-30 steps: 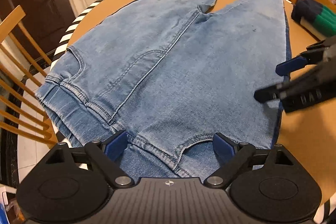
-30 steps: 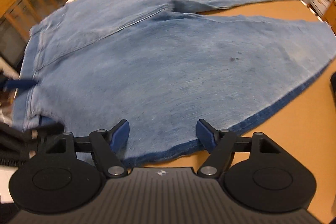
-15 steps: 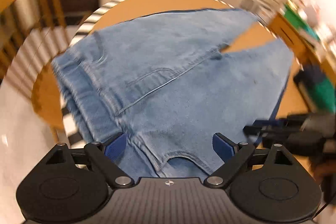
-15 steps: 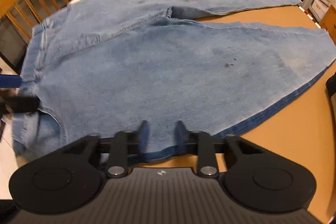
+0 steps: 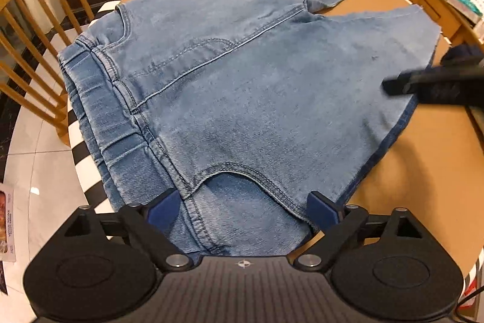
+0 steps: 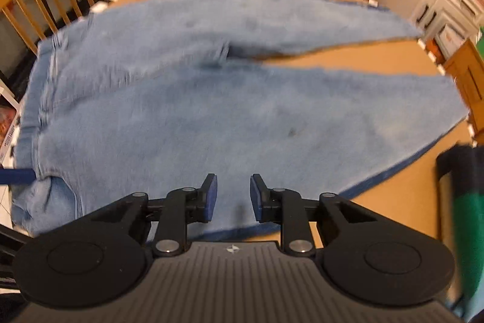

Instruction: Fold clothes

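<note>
Two handheld grippers worked over one pair of light blue jeans [image 5: 242,80], which lay spread flat across a round brown table [image 5: 423,171] with a black-and-white striped rim. The waistband lay at the left table edge in the left wrist view and partly overhung it, and the two legs ran away toward the far right, splitting apart past the crotch seam. The left gripper [image 5: 242,211] sat at the near corner of the waistband with its jaws spread wide. A front pocket opening and part of the waistband lay between its blue pads [image 5: 163,209], and neither pad pressed on the cloth. The right gripper [image 6: 233,196] was positioned at the near side seam of the nearer leg, just inside the darker blue edge. Its jaws were drawn in to a narrow gap, with denim visible through that gap. That view was blurred, so it could not be determined whether the pads pinched the fabric or only stood above it. A folded dark blue and green garment [image 6: 466,202] lay on the table to the right of the jeans, apart from them. Wooden spindle-back chairs [image 5: 36,20] stood around the table.
</note>
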### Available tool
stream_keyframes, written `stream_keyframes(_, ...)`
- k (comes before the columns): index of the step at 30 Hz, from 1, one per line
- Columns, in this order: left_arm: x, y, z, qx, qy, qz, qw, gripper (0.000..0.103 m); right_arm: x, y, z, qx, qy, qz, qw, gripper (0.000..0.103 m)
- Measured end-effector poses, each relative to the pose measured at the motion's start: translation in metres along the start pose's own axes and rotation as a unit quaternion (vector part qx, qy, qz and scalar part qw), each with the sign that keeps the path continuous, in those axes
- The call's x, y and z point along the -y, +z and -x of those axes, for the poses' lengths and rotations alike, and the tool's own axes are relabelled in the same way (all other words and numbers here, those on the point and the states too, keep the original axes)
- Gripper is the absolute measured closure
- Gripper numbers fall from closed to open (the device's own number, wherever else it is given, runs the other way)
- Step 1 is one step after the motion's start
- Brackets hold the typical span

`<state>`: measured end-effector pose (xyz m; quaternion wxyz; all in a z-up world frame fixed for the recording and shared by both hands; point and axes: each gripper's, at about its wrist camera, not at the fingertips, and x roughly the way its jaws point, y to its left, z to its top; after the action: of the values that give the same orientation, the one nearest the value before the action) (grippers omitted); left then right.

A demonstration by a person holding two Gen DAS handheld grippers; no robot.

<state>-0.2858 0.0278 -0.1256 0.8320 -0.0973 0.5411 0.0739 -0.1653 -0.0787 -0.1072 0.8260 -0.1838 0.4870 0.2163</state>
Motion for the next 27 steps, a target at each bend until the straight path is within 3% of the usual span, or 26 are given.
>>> stream_keyframes(4,0.002,0.000,-0.005,-0.001,0.021,0.025,0.9995,0.009,0.016,0.012,0.007,0.025,-0.016,0.034,0.999,0.070)
stream_keyframes(13,0.023,0.006,-0.013,-0.003,0.094,0.080,0.9923,0.004,0.071,0.015,0.001,0.031,0.013,0.066,0.997,0.070)
stream_keyframes(17,0.030,0.003,-0.010,0.005,0.120,0.112,0.9864,0.004,0.093,0.009,0.000,0.049,0.042,0.079,0.995,0.070)
stream_keyframes(20,0.033,-0.002,-0.004,0.014,0.135,0.139,0.9808,0.004,0.107,0.008,-0.005,0.083,0.089,0.074,0.990,0.064)
stream_keyframes(22,0.036,-0.008,0.002,0.023,0.140,0.163,0.9765,0.004,0.120,0.014,-0.015,0.099,0.148,0.031,0.983,0.067)
stream_keyframes(23,0.037,-0.010,0.006,0.028,0.140,0.170,0.9750,0.004,0.125,0.020,-0.021,0.102,0.181,0.007,0.978,0.073)
stream_keyframes(24,0.039,-0.012,0.009,0.032,0.140,0.177,0.9736,0.004,0.128,0.027,-0.029,0.104,0.209,-0.014,0.972,0.086)
stream_keyframes(27,0.041,-0.018,0.019,0.036,0.129,0.198,0.9711,0.005,0.115,0.055,-0.050,0.101,0.221,-0.012,0.970,0.096)
